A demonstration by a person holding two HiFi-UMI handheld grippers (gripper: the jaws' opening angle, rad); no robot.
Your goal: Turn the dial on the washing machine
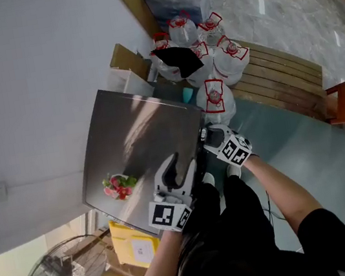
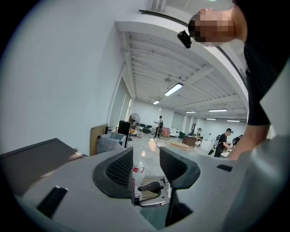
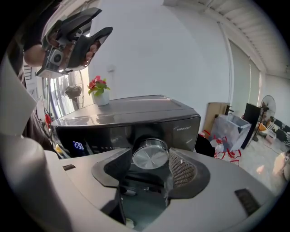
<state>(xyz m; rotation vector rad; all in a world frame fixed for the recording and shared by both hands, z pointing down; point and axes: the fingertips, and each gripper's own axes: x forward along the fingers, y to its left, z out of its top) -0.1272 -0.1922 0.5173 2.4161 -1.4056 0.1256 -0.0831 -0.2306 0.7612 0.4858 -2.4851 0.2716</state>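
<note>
- Dial: round brushed-metal knob that sticks out of the dark front panel of the washing machine, just under the top's front edge. A lit display is to its left in the right gripper view.
- Right gripper: jaws spread wide, one on each side of the dial. A gap shows at the right pad and the left pad is close. No squeeze visible, nothing held.
- Why: it looks squared up face-on so the pads can close on the knob's rim and twist. Judged pre-grasp; turning not begun.
- Left gripper: jaws a little apart and empty, with only the distant room between them. It is held up over the machine's top, likely parked out of the way.
- Flower pot: on the top by the wall-side edge, well apart from both grippers, no obstacle.
- Room: the panel right of the dial is bare to the machine's corner, so there is space to roll the wrist. The panel sits close behind the knob, so pushing in too far risks the pad tips hitting it.
- Bagged jugs: on the floor beyond the machine, clear of the work.
</note>
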